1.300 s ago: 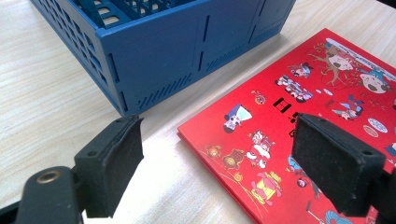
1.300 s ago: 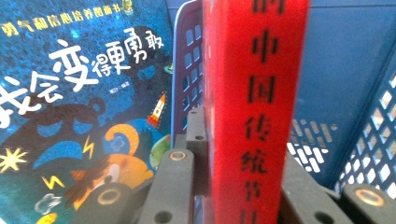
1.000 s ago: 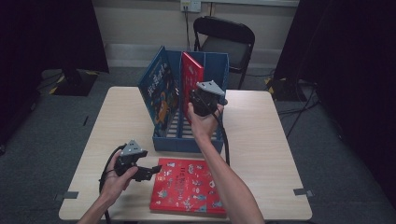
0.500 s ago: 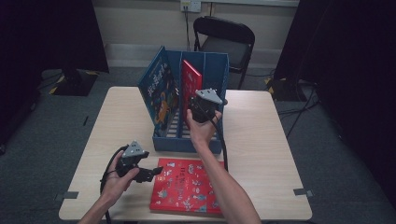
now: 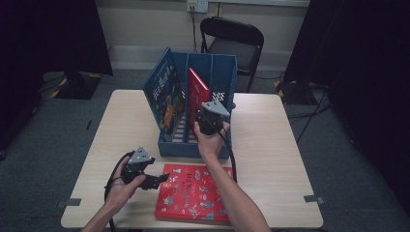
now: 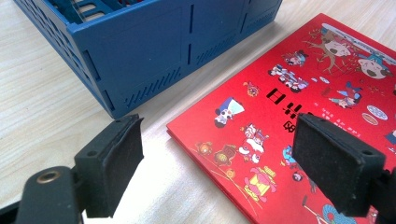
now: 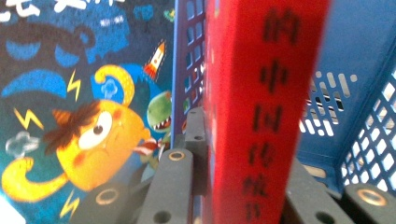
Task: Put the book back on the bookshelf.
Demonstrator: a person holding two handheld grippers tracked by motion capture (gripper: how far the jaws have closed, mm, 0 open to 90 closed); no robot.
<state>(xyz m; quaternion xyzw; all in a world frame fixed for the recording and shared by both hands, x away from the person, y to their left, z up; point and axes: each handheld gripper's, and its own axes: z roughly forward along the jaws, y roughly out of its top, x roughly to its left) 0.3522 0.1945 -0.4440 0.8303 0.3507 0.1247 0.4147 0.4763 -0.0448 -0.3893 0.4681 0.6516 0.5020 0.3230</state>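
The right gripper point(image 5: 209, 117) is clamped on the glossy spine of a red upright book point(image 7: 261, 107), standing in a middle slot of the blue plastic file rack point(image 5: 193, 145) with its perforated dividers, beside a dark blue cartoon book point(image 5: 164, 96) leaning in the rack's left slot. In front of the rack, a flat red picture book point(image 6: 299, 107) lies on the pale wood-grain table point(image 5: 270, 145). The left gripper point(image 5: 153, 181) hovers at that book's near-left corner, just in front of the rack's wall, its square black foam pads point(image 6: 116, 158) spread wide and holding nothing.
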